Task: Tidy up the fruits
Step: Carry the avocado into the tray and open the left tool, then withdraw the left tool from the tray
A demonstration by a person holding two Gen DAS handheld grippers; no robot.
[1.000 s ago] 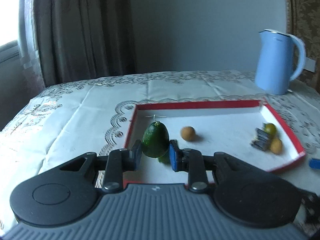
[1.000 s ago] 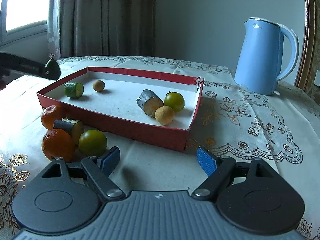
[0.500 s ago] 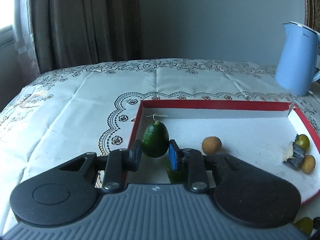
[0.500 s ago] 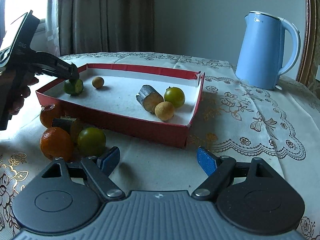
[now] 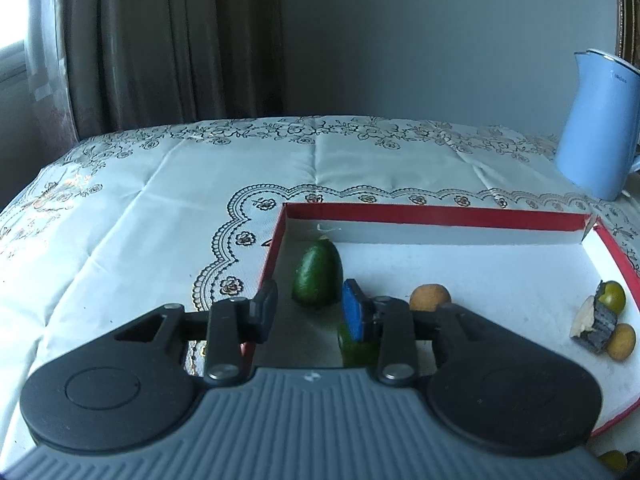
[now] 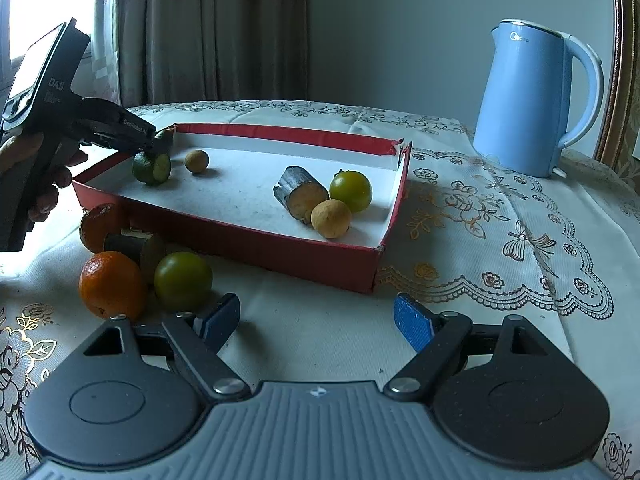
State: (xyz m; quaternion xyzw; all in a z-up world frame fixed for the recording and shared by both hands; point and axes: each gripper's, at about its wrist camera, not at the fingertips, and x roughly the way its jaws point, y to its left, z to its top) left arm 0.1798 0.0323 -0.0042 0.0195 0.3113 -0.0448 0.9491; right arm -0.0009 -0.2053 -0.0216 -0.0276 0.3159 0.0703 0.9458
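Observation:
A dark green avocado [image 5: 318,274] stands on the white floor in the near-left corner of the red tray [image 5: 440,213]. My left gripper [image 5: 310,312] is just behind it with its jaws opening, and both pads stand clear of the fruit. Under its right finger lies a cut green piece [image 5: 356,350], and a small tan fruit [image 5: 430,298] sits to the right. My right gripper [image 6: 316,320] hangs open and empty over the cloth in front of the tray [image 6: 280,132]. To its left lie an orange [image 6: 112,284] and a green fruit [image 6: 183,280].
In the tray's right end sit a dark-skinned cut piece [image 6: 298,196], a green fruit [image 6: 351,191] and a tan fruit [image 6: 331,218]. A second orange [image 6: 98,226] and a dark cut piece [image 6: 138,246] lie outside. A blue kettle [image 6: 532,104] stands at the back right.
My left gripper carried the avocado over the tray's left corner and lowered it; its jaws have now parted from the fruit. The right gripper has not moved.

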